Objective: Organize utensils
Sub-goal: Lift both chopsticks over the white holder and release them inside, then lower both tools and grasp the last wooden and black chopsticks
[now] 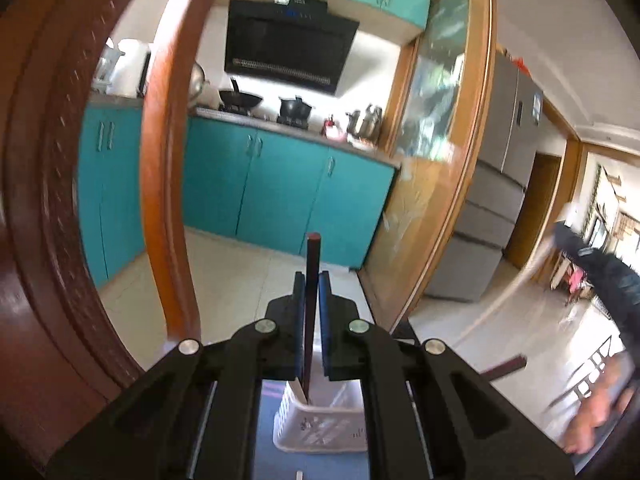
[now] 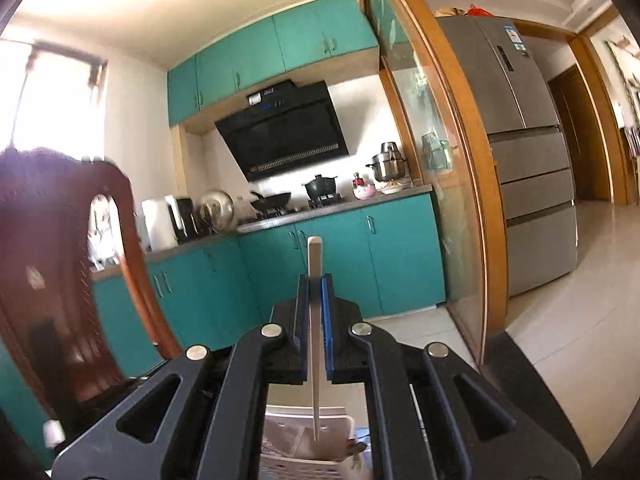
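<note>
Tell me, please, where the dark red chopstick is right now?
In the left wrist view, the dark red chopstick stands upright, clamped in the left gripper, its lower tip above the white basket.

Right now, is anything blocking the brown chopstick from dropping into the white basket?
Nothing visible. The left gripper holds the brown chopstick upright, tip just over the white basket, with open space below it.

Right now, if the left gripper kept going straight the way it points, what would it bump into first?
Probably the teal cabinet doors under the stove counter. The left gripper, shut on a dark chopstick, faces them across open floor; depth is hard to judge.
</note>
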The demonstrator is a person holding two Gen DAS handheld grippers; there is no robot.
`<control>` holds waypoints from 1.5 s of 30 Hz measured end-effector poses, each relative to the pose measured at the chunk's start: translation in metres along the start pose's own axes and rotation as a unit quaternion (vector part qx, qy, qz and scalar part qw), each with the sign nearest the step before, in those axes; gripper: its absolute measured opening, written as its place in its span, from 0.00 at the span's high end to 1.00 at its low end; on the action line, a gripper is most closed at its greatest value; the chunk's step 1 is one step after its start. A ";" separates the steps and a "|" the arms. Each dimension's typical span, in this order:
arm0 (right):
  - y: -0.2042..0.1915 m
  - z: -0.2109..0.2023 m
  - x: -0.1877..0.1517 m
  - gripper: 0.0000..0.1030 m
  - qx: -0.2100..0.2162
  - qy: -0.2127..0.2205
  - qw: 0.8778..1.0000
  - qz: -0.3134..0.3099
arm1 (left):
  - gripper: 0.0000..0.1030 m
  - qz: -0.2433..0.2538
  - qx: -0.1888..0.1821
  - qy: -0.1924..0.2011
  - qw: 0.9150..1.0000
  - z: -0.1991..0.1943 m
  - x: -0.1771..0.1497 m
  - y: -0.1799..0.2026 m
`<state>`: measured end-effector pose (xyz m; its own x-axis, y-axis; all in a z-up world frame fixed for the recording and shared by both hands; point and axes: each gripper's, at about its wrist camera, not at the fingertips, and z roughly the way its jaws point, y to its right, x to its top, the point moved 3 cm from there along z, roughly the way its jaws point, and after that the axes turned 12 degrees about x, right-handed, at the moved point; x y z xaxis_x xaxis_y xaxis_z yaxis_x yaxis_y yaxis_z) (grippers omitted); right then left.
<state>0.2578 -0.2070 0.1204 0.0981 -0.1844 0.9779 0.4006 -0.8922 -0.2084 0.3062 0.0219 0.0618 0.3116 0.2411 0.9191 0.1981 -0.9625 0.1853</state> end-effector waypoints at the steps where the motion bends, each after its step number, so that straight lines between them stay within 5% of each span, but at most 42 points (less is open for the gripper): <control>1: 0.004 0.008 -0.007 0.94 -0.002 -0.016 1.000 0.000 | 0.93 0.004 0.002 -0.001 1.000 0.001 -0.004 0.000; 7: 0.009 0.035 -0.038 0.93 0.000 -0.072 0.997 0.012 | 0.74 -0.010 -0.028 0.012 0.999 -0.015 -0.014 -0.007; 9: 0.005 0.033 -0.038 0.87 -0.001 -0.073 0.997 0.000 | 0.74 0.005 -0.022 0.017 1.000 -0.024 -0.020 -0.006; 11: 0.000 0.026 -0.035 0.67 -0.003 -0.064 0.998 -0.008 | 0.74 0.028 -0.008 0.019 0.999 -0.028 -0.027 -0.003; 13: -0.003 0.014 -0.031 0.62 -0.002 -0.047 0.999 -0.012 | 0.74 0.044 0.005 0.018 0.999 -0.033 -0.035 -0.002; 18: -0.021 -0.019 -0.023 0.62 0.034 -0.041 0.999 -0.003 | 0.74 0.078 0.035 0.015 0.996 -0.038 -0.057 -0.007; 23: -0.047 -0.037 -0.047 0.62 0.082 -0.088 0.993 -0.012 | 0.74 0.082 0.056 0.000 0.995 -0.038 -0.066 -0.018; 28: -0.062 -0.024 -0.124 0.62 0.081 -0.198 0.975 -0.055 | 0.70 0.089 0.076 -0.001 0.993 -0.041 -0.072 -0.031; 32: -0.030 0.021 -0.197 0.62 0.030 -0.333 0.942 -0.011 | 0.69 0.077 0.089 -0.022 0.993 -0.036 -0.076 -0.046; 39: -0.010 0.061 -0.254 0.62 -0.030 -0.421 0.907 0.009 | 0.65 0.066 0.097 -0.044 0.992 -0.035 -0.079 -0.059; 45: -0.023 0.079 -0.264 0.62 -0.038 -0.428 0.903 0.018 | 0.63 0.083 0.111 -0.059 0.989 -0.031 -0.085 -0.066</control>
<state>0.2942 -0.1051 -0.1335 0.7908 0.1435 0.5950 0.3226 -0.9239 -0.2059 0.2378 0.0609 -0.0178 0.4602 0.1081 0.8812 0.3303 -0.9421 -0.0569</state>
